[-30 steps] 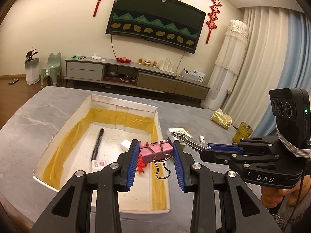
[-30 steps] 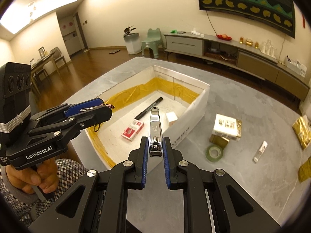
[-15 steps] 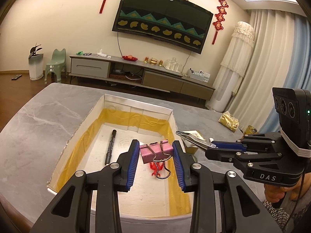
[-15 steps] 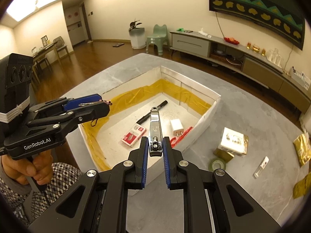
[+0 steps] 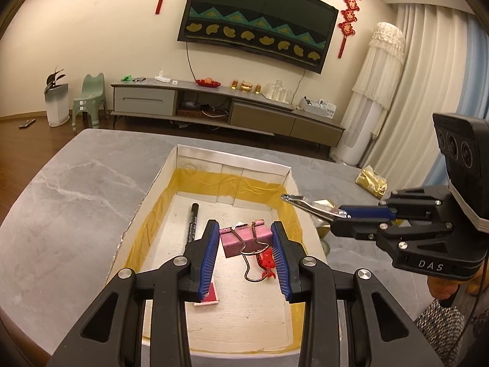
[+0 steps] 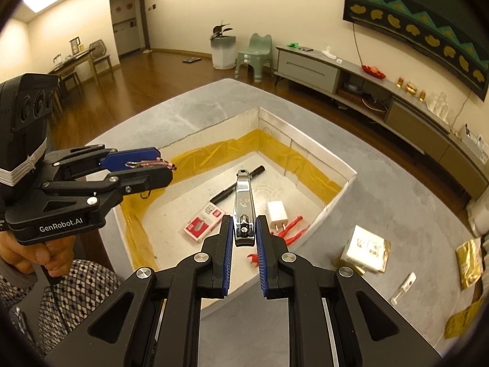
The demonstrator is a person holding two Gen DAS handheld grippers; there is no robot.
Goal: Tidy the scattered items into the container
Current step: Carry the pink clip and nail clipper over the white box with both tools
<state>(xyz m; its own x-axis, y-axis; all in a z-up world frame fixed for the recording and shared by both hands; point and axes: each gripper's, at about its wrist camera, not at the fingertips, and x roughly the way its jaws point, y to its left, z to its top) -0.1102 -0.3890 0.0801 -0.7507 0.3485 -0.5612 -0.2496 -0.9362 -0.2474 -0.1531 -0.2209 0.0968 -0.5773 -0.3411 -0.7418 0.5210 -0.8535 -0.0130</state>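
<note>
A pink binder clip (image 5: 246, 240) is gripped between the pads of the left claw (image 5: 246, 255), held above the white box (image 5: 232, 160) on the grey table (image 5: 76, 202). A nail clipper (image 6: 243, 206) is clamped in the right claw (image 6: 243, 255) over the box's near right wall. A black marker (image 5: 193, 221) lies inside the box.

Pink binder clip (image 5: 244, 238). Silver nail clipper (image 6: 243, 202). White box (image 5: 232, 165), yellow tape lining. Black marker (image 5: 193, 221). Red-white packet (image 6: 203, 221). White charger (image 6: 276, 212). Grey marbled table (image 5: 70, 202). Checked sleeve (image 6: 76, 299). Blue finger pads (image 5: 208, 260).
</note>
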